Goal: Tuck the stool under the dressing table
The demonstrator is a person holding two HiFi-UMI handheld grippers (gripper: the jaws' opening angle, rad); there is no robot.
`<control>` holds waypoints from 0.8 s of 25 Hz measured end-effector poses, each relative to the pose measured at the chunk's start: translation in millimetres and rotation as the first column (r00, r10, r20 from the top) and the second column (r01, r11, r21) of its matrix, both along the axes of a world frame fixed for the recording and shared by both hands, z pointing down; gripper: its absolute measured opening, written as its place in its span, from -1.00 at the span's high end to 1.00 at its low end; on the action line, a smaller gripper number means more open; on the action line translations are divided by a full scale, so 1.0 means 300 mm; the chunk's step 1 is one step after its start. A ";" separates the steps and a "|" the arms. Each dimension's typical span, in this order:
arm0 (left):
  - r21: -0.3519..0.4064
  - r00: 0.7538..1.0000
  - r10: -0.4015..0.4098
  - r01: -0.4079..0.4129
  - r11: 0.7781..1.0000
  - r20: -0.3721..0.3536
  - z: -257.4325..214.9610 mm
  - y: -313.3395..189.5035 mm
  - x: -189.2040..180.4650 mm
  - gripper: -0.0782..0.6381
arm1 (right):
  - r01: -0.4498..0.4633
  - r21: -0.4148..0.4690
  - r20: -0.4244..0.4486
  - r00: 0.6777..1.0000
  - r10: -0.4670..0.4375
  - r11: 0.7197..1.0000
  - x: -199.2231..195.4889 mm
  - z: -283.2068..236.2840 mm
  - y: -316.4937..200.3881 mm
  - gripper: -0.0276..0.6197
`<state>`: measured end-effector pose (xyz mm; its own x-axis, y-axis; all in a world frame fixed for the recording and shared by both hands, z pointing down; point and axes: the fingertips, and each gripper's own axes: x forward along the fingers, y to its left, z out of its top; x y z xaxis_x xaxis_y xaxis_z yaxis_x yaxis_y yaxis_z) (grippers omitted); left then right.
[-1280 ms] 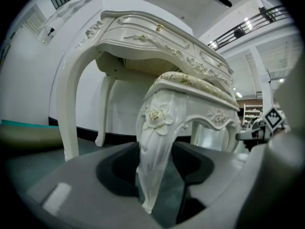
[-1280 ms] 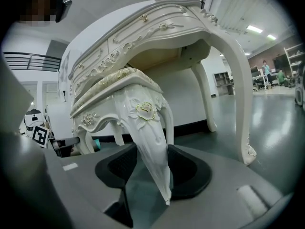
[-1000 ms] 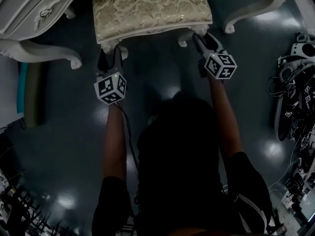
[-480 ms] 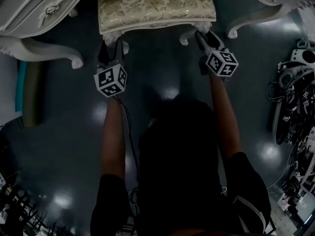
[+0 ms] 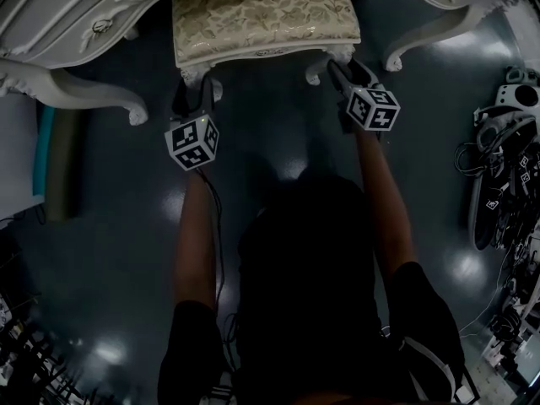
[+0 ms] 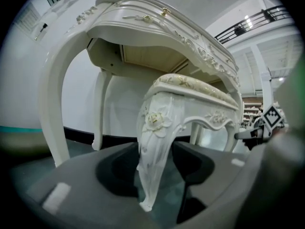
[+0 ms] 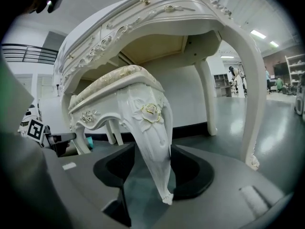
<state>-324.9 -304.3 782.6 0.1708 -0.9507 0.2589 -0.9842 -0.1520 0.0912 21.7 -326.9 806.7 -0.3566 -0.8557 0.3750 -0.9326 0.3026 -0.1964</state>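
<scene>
Stool point(image 5: 266, 15) stands on the floor point(image 5: 278, 133) with most of its seat already below the dressing table point(image 5: 76, 24); only the front edge and the two front legs show toward the person. The left tool point(image 5: 193, 89) pinches the left leg point(image 6: 155, 161) low down, I think in order to push the stool straight without tipping it. The right tool point(image 5: 344, 67) has the right leg point(image 7: 155, 156) between its jaws, which have just been opening and now stand a little spread, so it seems to let go. The floor is dark, smooth and glossy, so the legs should slide easily. Cables and gear point(image 5: 506, 175) lie at the right, well apart.
</scene>
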 end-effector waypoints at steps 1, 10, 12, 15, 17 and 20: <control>0.004 1.000 0.000 0.000 1.000 -0.002 -0.011 0.007 -0.002 0.16 | 0.000 0.004 -0.004 1.000 0.000 1.000 -0.003 -0.009 0.003 0.16; -0.019 0.999 -0.037 0.037 0.999 -0.026 -0.089 0.076 -0.019 0.15 | -0.010 -0.019 -0.008 1.000 0.010 1.000 0.002 -0.044 0.055 0.13; -0.052 0.999 -0.041 0.040 0.998 -0.014 -0.120 0.111 -0.013 0.19 | -0.007 -0.053 -0.001 1.000 0.007 0.999 -0.002 -0.061 0.084 0.13; -0.094 0.997 -0.071 0.071 0.993 0.000 -0.191 0.186 -0.007 0.36 | 0.011 -0.121 0.012 1.000 -0.009 0.993 -0.015 -0.093 0.152 0.18; -0.097 0.995 -0.096 0.094 0.991 -0.007 -0.263 0.222 0.001 0.58 | 0.030 -0.163 0.018 0.999 -0.028 0.986 -0.030 -0.129 0.192 0.24; -0.115 0.995 -0.094 0.091 0.989 -0.017 -0.371 0.259 0.026 0.75 | 0.040 -0.206 0.011 0.999 -0.038 0.978 -0.049 -0.200 0.236 0.46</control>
<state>-316.9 -226.5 671.4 0.0903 -0.9272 0.3636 -0.9911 -0.0477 0.1245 7.1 -256.2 746.7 -0.3912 -0.7457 0.5393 -0.9194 0.2911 -0.2645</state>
